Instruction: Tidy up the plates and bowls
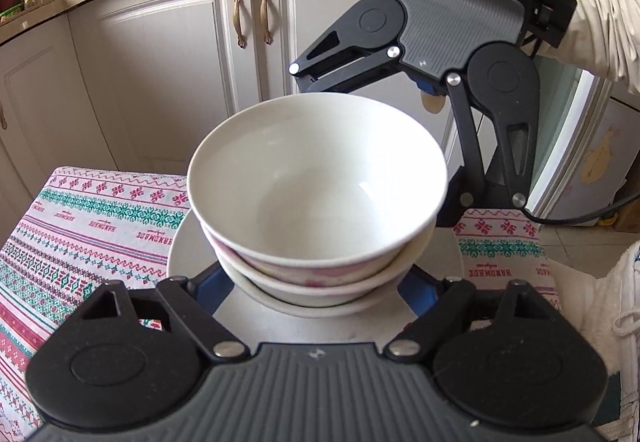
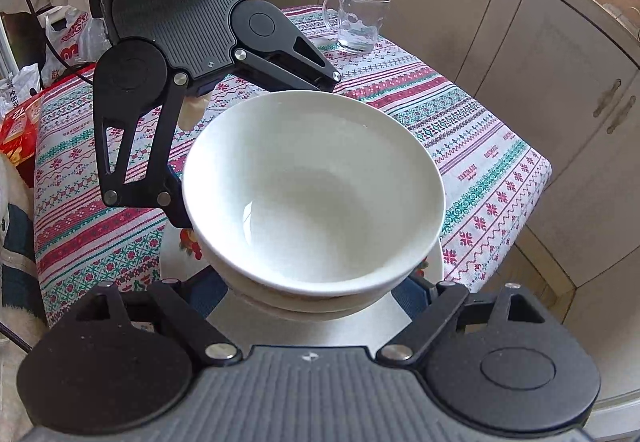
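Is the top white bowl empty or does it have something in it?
Empty. The top bowl sits upright, its bare white inside visible down to the bottom.

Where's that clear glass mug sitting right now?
The glass mug shows only in the right wrist view, upright at the far edge of the patterned tablecloth, beyond the stacked white bowls and in front of the cabinets.

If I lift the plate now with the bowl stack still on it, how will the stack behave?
Likely top-heavy: the stacked bowls nest loosely, and the top one sits tilted in the left wrist view, so it may shift or slide if the plate tips. The glazed surfaces look smooth, probably slippery against each other. It looks like ceramic, so likely heavy and breakable; keeping it level seems wise.
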The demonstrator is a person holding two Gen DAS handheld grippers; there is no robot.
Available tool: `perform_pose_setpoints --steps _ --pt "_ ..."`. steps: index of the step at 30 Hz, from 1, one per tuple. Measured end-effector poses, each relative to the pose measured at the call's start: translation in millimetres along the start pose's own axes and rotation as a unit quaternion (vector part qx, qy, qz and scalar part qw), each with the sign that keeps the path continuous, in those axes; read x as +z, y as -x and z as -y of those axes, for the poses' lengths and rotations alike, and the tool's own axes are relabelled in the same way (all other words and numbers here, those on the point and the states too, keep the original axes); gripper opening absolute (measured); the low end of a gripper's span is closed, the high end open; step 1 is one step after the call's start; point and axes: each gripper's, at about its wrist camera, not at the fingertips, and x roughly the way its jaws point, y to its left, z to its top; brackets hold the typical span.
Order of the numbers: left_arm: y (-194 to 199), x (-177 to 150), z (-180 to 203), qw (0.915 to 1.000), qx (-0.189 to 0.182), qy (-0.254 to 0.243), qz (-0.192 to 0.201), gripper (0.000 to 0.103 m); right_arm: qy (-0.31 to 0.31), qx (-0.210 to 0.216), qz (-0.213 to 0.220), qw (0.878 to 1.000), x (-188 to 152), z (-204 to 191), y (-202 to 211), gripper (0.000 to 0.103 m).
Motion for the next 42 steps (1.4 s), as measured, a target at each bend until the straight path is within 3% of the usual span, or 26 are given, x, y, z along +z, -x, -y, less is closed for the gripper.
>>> perform_pose_setpoints --steps 7,10,13,16,20,23,26,28,30,33,36,42 --pt "3 -1 3 0.9999 0.016 0.003 0.003 0.088 -0.021 0.0 0.003 1.0 -4 4 -1 0.091" --pt "8 -4 7 0.9994 0.028 0.014 0.013 0.096 -0.029 -0.009 0.007 1.0 -7 0 0 0.092" --pt "16 -9 15 0.9981 0.056 0.014 0.02 0.097 -0.031 -0.028 0.019 0.999 -9 -8 6 0.103" --pt "26 -16 27 0.995 0.095 0.022 0.022 0.098 -0.041 -0.043 0.026 0.998 -10 -17 14 0.103" --pt "46 -28 46 0.9867 0.146 0.058 0.04 0.099 -0.071 -0.099 0.013 0.992 -12 -39 21 0.103" --pt "61 -31 64 0.9706 0.211 0.106 0.049 0.1 -0.108 -0.14 0.008 0.984 -13 -62 28 0.103" --pt "74 -31 85 0.9496 0.269 0.149 0.06 0.1 -0.179 -0.193 0.004 0.965 -13 -81 33 0.103" --pt "84 -30 101 0.9324 0.309 0.174 0.072 0.1 -0.239 -0.229 0.006 0.944 -15 -92 37 0.103" --pt "89 -27 114 0.9153 0.341 0.204 0.064 0.1 -0.305 -0.265 0.0 0.915 -18 -99 38 0.103" --pt "95 -24 130 0.8939 0.376 0.24 0.044 0.1 -0.369 -0.287 0.017 0.884 -24 -117 46 0.103" --pt "103 -22 146 0.8846 0.39 0.252 0.039 0.1 -0.395 -0.308 0.036 0.865 -25 -136 57 0.103" --pt "125 -20 162 0.8715 0.403 0.274 0.057 0.1 -0.409 -0.332 0.073 0.847 -18 -161 81 0.103"
